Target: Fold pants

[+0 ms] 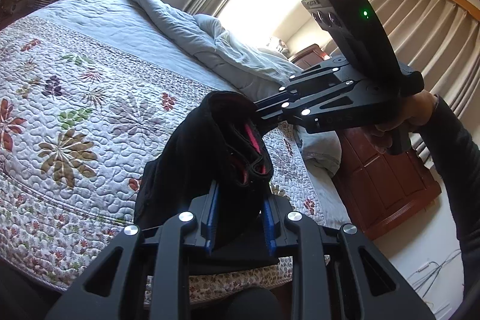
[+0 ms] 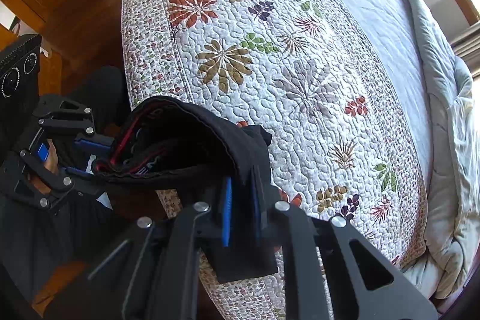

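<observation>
The black pants (image 1: 207, 149), with a red stripe inside the waistband, hang bunched in the air over the near edge of the bed. In the left wrist view my left gripper (image 1: 240, 200) is shut on the lower end of the cloth, which sits between its blue pads (image 1: 211, 218). My right gripper (image 1: 264, 113) bites the upper fold, with a hand (image 1: 402, 119) on its handle. In the right wrist view my right gripper (image 2: 241, 191) is shut on a fold of the pants (image 2: 186, 137). My left gripper (image 2: 96, 155) clamps the waistband end at the left.
A floral quilt (image 2: 270, 56) covers the bed. A grey duvet (image 1: 186, 29) lies bunched along the far side. A wooden cabinet (image 1: 381, 185) and curtains (image 1: 435, 29) stand beyond the bed. Cables (image 1: 432, 272) lie on the floor. Wooden floor (image 2: 78, 20) runs beside the bed.
</observation>
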Motion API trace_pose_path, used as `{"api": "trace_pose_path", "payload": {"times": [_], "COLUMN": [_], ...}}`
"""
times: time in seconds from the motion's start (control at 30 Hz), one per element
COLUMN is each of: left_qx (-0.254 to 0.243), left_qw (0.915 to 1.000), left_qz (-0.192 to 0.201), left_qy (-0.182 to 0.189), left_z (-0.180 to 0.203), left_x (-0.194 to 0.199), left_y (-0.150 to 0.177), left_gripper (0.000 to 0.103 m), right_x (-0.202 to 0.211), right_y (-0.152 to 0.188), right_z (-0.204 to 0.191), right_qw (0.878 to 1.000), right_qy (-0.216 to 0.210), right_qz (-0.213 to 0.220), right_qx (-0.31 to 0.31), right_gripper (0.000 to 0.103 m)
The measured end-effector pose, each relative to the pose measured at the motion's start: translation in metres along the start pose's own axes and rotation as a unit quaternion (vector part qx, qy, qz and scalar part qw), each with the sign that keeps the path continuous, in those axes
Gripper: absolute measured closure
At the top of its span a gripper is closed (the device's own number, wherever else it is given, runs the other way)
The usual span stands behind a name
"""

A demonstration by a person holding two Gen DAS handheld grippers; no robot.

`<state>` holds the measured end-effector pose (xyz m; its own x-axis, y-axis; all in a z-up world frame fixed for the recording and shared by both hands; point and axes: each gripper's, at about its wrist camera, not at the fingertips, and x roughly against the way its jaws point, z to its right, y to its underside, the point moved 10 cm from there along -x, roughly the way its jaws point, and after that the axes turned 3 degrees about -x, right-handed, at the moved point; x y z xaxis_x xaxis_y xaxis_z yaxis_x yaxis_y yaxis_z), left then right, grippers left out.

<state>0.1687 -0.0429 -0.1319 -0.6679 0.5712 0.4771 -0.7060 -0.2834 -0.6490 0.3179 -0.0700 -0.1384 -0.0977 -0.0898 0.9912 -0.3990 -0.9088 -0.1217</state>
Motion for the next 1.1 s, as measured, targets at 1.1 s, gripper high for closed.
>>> {"api": "trace_pose_path", "payload": {"times": [1.1], "left_qx": [-0.051], "left_qw": [0.9960], "left_qz": [-0.059], "left_qy": [0.043], "left_z": [0.077], "left_x": [-0.064], "left_y": [0.046], "left_gripper": [0.082], "right_x": [-0.010], "right_y": [0.113], "right_z": [0.043], "right_qw": [0.998], "right_qy": [0.026], "right_qz": [0.033], "right_qx": [-0.055], "right_gripper": [0.094]}}
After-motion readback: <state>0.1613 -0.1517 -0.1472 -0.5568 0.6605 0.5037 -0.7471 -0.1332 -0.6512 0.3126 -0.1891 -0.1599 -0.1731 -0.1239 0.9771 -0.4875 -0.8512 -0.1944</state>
